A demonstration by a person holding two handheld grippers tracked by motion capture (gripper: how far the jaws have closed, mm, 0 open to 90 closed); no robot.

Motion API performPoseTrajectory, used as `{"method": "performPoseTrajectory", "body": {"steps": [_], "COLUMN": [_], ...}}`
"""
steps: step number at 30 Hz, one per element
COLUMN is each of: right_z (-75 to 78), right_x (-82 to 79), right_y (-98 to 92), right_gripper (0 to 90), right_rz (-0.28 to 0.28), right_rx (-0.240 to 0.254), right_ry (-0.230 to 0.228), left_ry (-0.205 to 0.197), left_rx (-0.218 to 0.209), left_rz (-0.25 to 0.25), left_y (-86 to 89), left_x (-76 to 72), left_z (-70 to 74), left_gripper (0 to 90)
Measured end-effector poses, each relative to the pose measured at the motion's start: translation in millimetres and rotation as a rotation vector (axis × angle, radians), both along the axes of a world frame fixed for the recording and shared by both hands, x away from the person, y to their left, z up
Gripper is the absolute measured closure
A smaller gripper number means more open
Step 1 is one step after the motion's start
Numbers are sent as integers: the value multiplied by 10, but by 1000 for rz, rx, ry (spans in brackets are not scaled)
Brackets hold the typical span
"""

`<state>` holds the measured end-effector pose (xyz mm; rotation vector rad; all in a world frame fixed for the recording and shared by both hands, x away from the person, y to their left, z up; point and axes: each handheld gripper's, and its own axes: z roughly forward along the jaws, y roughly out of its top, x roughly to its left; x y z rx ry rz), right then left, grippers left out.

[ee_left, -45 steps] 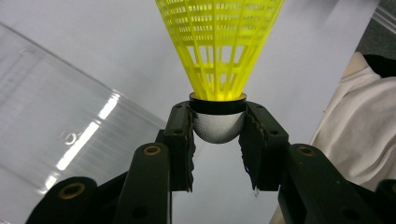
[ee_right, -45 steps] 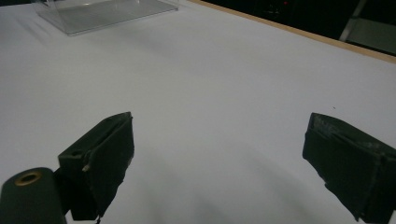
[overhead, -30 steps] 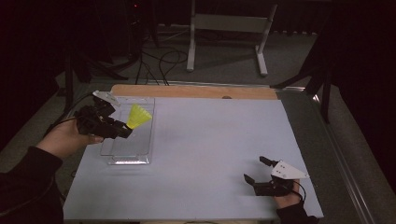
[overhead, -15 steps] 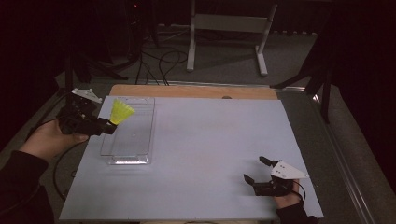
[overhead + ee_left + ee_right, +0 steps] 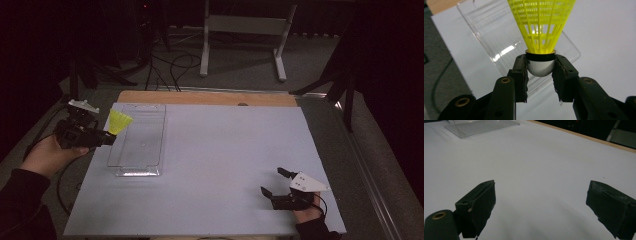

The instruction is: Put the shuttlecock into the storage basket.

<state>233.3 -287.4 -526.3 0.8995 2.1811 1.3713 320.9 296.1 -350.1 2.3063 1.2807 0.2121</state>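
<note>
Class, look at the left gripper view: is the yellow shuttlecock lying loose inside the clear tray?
No, the shuttlecock is clamped by its rounded cork base between the left gripper's jaws, above the clear tray.

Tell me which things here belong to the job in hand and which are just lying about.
In the job:
- yellow shuttlecock, clamped by its cork in the left gripper
- clear plastic tray beside it

Lying about:
- right gripper, jaws open, resting on the table
- metal stand behind
- floor cables

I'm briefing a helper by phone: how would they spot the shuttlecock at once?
Start at the white table and find the clear tray near its left edge. Just left of the tray, the left gripper clamps the shuttlecock by its rounded cork. It is the scene's one bright yellow thing.
</note>
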Motion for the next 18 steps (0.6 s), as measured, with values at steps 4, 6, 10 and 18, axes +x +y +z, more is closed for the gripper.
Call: {"method": "performPoseTrajectory", "body": {"steps": [4, 6, 10, 18], "right_z": [-4, -6, -3, -8], "right_x": [5, 5, 3, 6], "right_y": [-7, -4, -5, -3], "right_gripper": [92, 92, 92, 92], "right_rz": [1, 1, 3, 3], "right_rx": [0, 1, 4, 5], "right_ry": [2, 2, 3, 9], "left_ry": [-3, 3, 8, -10], "left_rx": [-16, -25, -8, 27], "left_rz": [26, 30, 56, 103], "left_y": [28, 31, 39, 51], "left_x": [4, 6, 11, 8], "left_z": [-103, -165, -287, -446], "left_gripper": [662, 662, 662, 662]}}
